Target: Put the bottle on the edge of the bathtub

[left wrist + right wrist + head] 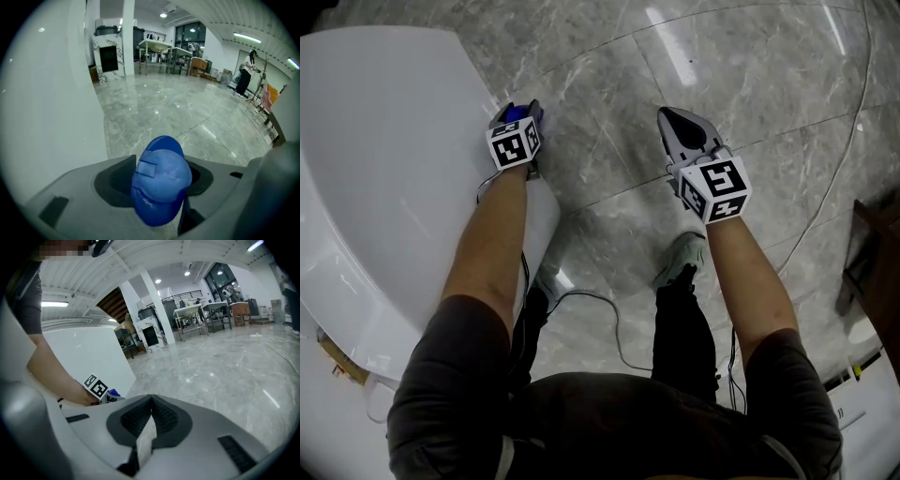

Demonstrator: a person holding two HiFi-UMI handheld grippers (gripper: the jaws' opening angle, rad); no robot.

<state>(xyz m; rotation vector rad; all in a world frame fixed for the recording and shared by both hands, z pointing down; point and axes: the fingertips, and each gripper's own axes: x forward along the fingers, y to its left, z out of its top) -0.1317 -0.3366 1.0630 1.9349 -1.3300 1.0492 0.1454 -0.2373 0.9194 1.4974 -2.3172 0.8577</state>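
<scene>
On my left the white bathtub [384, 187] wall closes off any sideways pass. Straight ahead the marble floor [609, 84] lies open and wide, room enough for either side. Nearer me a shoe [684, 255] and a looping cable [617, 328] clutter the floor; dark furniture [874, 246] stands at far right.

Large open hall, test-lab or studio type: polished grey marble floor [609, 84], lone white bathtub [384, 169], work tables [154, 47] with equipment at back, loose cable [609, 319] on floor, ceiling strip lights [248, 37].
</scene>
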